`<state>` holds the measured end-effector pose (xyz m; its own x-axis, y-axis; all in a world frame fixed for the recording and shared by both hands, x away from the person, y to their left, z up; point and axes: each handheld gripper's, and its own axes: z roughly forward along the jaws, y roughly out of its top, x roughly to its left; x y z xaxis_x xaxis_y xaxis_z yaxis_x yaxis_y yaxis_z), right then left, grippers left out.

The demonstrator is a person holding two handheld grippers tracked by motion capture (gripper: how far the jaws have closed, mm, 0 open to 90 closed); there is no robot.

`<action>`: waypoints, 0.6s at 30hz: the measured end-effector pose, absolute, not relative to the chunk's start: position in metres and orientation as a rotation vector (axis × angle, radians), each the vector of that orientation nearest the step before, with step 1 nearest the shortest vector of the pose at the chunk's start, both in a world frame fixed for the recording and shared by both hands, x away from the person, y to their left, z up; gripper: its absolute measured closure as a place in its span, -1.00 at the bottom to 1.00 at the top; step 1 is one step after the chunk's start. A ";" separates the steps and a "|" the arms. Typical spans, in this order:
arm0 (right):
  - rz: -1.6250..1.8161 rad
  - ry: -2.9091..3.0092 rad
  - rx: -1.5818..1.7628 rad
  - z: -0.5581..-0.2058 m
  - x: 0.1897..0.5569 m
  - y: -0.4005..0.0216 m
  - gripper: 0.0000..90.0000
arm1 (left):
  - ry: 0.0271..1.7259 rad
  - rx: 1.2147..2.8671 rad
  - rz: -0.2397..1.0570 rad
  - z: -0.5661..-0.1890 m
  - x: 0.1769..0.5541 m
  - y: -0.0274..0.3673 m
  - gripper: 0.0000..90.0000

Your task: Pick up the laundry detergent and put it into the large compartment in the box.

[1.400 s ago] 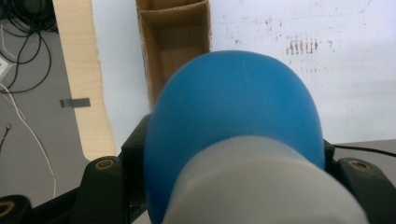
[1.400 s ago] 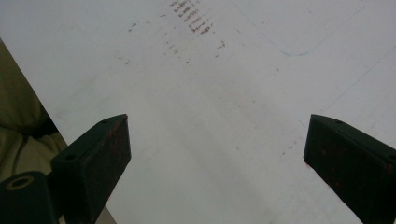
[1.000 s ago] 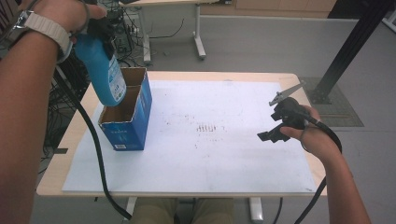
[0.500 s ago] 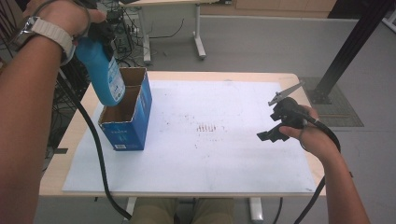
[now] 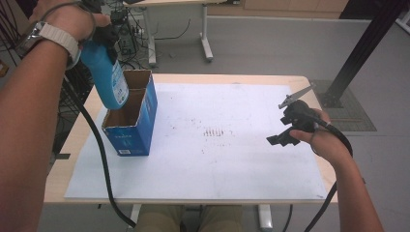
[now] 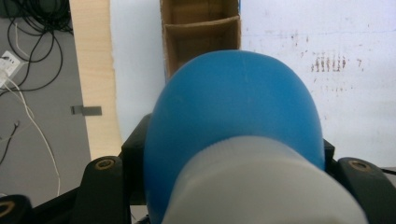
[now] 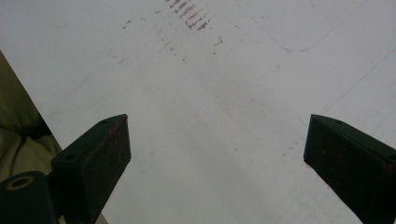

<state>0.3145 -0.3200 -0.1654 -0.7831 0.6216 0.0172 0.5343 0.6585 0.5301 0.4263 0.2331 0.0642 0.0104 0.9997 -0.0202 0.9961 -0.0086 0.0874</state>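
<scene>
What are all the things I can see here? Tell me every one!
Blue plastic bottle: one, blue with a pale cap, held above the box in the left claw.
Blue cardboard box: one, blue outside, brown inside, two compartments, open top, at the table's left.
White sheet: one, white with small reddish marks, covering most of the tabletop.
Wooden table: one, light wood, under the sheet.
Black cable: one, black, trailing from the left claw over the table's near edge.
Left claw: one, black, shut on the bottle.
Right claw: one, black, open, above the sheet's right side.
</scene>
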 end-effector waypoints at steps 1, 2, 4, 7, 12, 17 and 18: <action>0.786 2.708 0.951 -0.166 0.315 -0.320 -0.84 | 2.154 2.174 0.079 0.063 0.426 0.233 -0.13; 0.787 2.709 0.950 -0.166 0.316 -0.320 -0.84 | 2.153 2.173 0.081 0.063 0.426 0.234 -0.13; 0.792 2.709 0.947 -0.166 0.317 -0.319 -0.84 | 2.154 2.177 0.075 0.061 0.428 0.234 -0.13; 0.790 2.717 0.944 -0.168 0.319 -0.318 -0.84 | 2.155 2.175 0.079 0.059 0.429 0.234 -0.13; 0.787 2.722 0.943 -0.169 0.321 -0.317 -0.84 | 2.160 2.178 0.078 0.053 0.434 0.235 -0.13; 0.785 2.727 0.942 -0.170 0.323 -0.316 -0.84 | 2.159 2.189 0.079 0.043 0.438 0.235 -0.13; 0.786 2.728 0.942 -0.170 0.323 -0.315 -0.84 | 2.157 2.189 0.079 0.041 0.439 0.235 -0.13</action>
<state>0.3232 -0.3155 -0.1699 -0.7917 0.6103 0.0280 0.5316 0.6655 0.5239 0.4389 0.2347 0.0414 0.0155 0.9998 -0.0107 0.9964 -0.0146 0.0838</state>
